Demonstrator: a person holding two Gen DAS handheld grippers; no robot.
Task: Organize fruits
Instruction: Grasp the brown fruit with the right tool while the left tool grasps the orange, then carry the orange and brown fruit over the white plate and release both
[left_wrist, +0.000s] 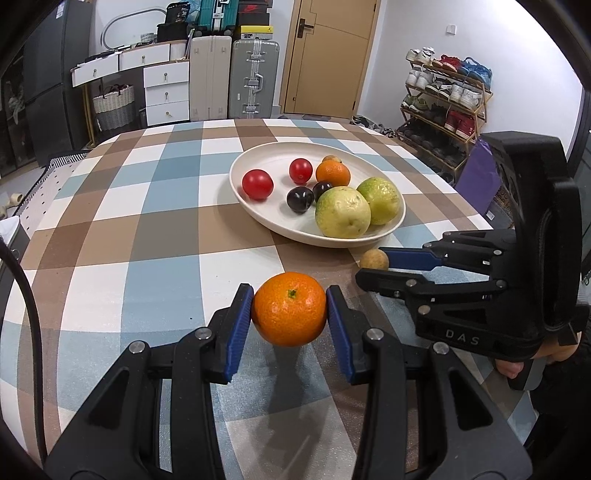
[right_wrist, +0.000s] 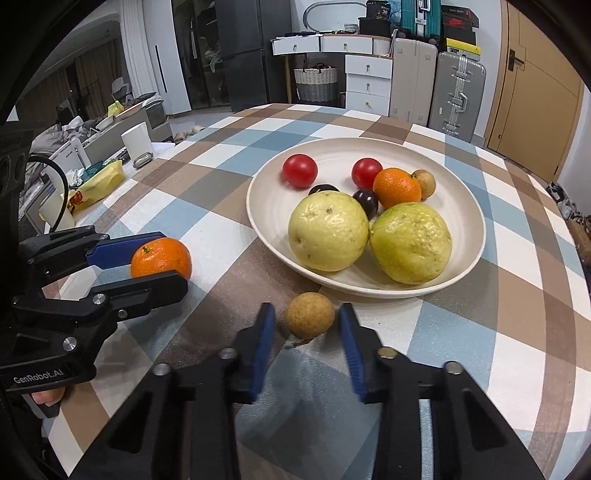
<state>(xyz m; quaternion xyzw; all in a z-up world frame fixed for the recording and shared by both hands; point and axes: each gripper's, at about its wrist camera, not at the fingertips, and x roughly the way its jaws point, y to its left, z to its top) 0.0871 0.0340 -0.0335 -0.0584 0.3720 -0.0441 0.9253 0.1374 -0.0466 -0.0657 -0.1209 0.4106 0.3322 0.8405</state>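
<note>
My left gripper is shut on an orange, pads touching both its sides; it also shows in the right wrist view. My right gripper is open around a small brown round fruit on the cloth, with gaps on both sides; the fruit also shows in the left wrist view. A white plate holds two yellow-green guavas, two red tomatoes, two dark plums, an orange and a small brown fruit.
The table wears a checked cloth in blue, brown and white. The plate lies past both grippers. Beyond the table stand suitcases, white drawers, a door and a shoe rack. Clutter lies off the table's left side.
</note>
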